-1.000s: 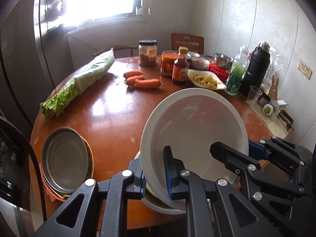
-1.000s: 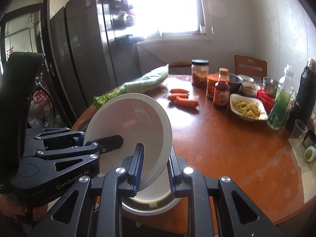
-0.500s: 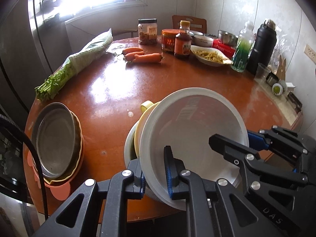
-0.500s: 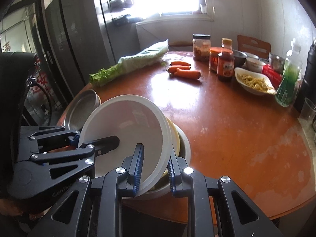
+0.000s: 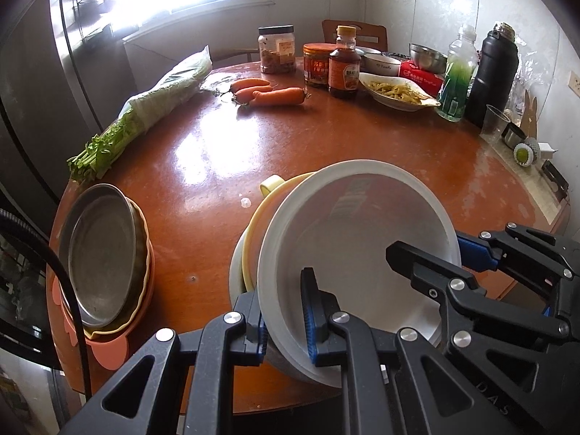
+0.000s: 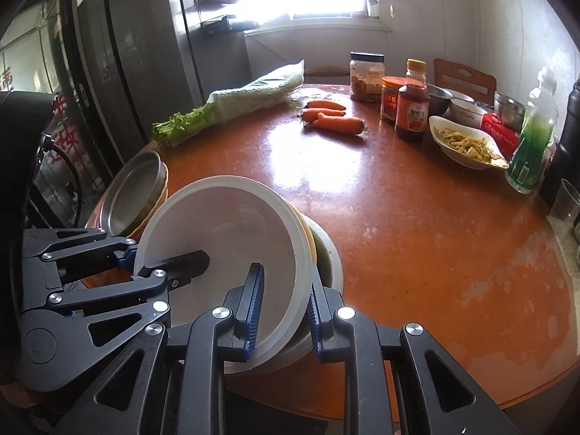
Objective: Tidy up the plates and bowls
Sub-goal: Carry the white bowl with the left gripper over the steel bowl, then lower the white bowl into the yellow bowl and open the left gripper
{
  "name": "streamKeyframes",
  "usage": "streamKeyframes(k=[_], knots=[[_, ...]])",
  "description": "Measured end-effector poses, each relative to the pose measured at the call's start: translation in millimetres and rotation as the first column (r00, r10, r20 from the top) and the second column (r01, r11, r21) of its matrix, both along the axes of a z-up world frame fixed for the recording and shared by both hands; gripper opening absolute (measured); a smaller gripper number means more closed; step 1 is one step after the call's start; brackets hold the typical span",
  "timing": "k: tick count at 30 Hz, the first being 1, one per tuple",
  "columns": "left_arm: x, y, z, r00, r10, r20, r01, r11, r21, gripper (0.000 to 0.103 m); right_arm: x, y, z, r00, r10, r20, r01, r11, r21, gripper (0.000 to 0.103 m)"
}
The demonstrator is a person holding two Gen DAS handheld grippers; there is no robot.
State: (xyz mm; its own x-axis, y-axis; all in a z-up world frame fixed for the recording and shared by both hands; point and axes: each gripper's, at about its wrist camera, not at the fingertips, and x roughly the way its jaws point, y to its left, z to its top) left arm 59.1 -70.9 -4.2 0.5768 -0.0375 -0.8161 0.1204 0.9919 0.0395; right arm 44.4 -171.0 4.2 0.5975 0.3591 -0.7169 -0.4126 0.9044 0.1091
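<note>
A: What carries everything here?

B: A round reddish-brown table [image 5: 326,152]. At its far side lie a bagged bundle of leafy greens [image 5: 152,98], three carrots [image 5: 268,94], jars and a sauce bottle [image 5: 343,63], a dish of noodles [image 5: 397,90], a green bottle [image 5: 457,79] and a black flask [image 5: 493,72].

A: And the dishes to be sorted?

B: At the table's near left edge sits a stack: a metal plate [image 5: 101,257] on a yellow dish inside an orange one. Just beside it, at the near middle, stands a second stack, a pale bowl at the bottom with a yellow bowl [image 5: 259,217] nested in it.

A: Where is the white bowl?

B: The white bowl [image 5: 355,239] is tilted over that second stack, its far rim low above the yellow bowl. I cannot tell whether it touches.

A: How do the tools stand?

B: The left hand-held gripper [image 5: 284,313] is clamped on the bowl's near-left rim, one pad inside and one outside. The right hand-held gripper [image 6: 282,308] is closed the same way on the rim's right side. In each wrist view the other tool shows gripping the opposite side.
</note>
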Motion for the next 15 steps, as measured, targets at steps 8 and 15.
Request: streamKeyframes(k=[8,15], knots=[[1.7,5.5,-3.2,1.0,0.008,-0.005,-0.008,1.0,-0.003,0.017,0.9,3.1,-3.2,1.0,-0.009,0.01,0.009,1.0,-0.023,0.024],[2.1,5.2,-4.5,1.0,0.008,-0.004,-0.008,1.0,-0.009,0.017,1.6,2.0,-4.0,1.0,-0.012,0.014,0.013,0.999,-0.029,0.024]])
